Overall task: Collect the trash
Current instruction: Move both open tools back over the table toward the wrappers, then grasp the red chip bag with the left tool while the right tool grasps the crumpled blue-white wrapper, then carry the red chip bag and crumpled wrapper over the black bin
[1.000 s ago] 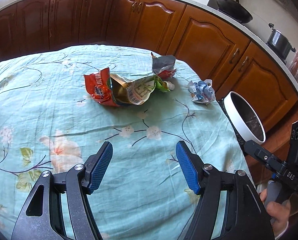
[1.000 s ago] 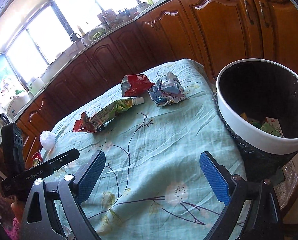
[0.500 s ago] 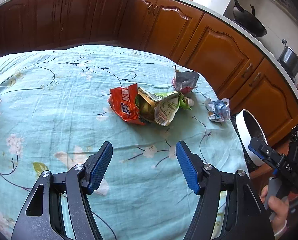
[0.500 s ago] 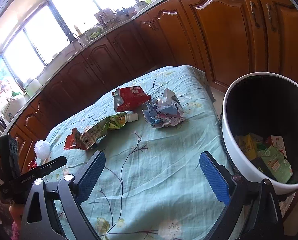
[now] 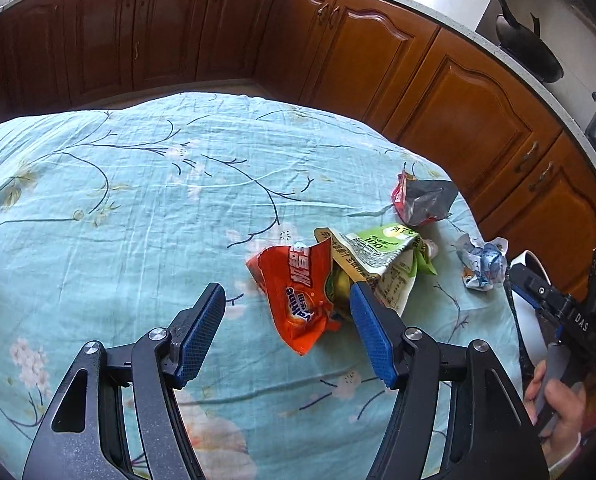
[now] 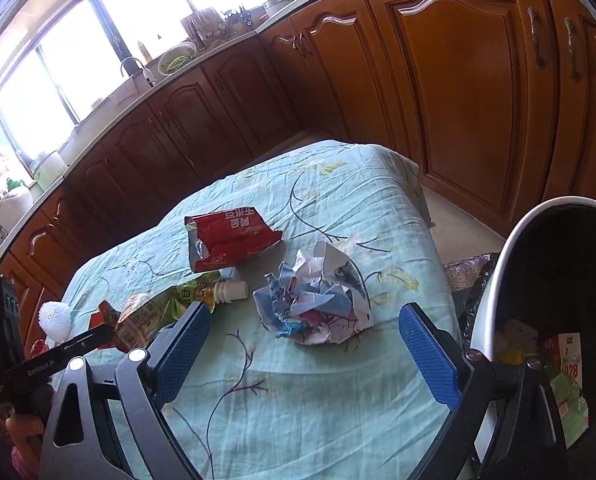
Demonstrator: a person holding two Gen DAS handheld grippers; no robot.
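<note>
Both grippers were spread, empty. Left gripper point(image 5: 286, 316) straddled the orange wrapper point(image 5: 302, 300) on the desk point(image 5: 118, 208); right gripper point(image 6: 306, 344) faced the paper wad point(image 6: 318, 308). Both judged light, crushable; wrapper slippery. Pinch a raised fold.

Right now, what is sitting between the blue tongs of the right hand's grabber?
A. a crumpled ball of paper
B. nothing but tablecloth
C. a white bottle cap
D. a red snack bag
A: in the right wrist view the right tongs stand open around the crumpled ball of paper, without touching it, while the red snack bag lies farther back on the tablecloth.
</note>
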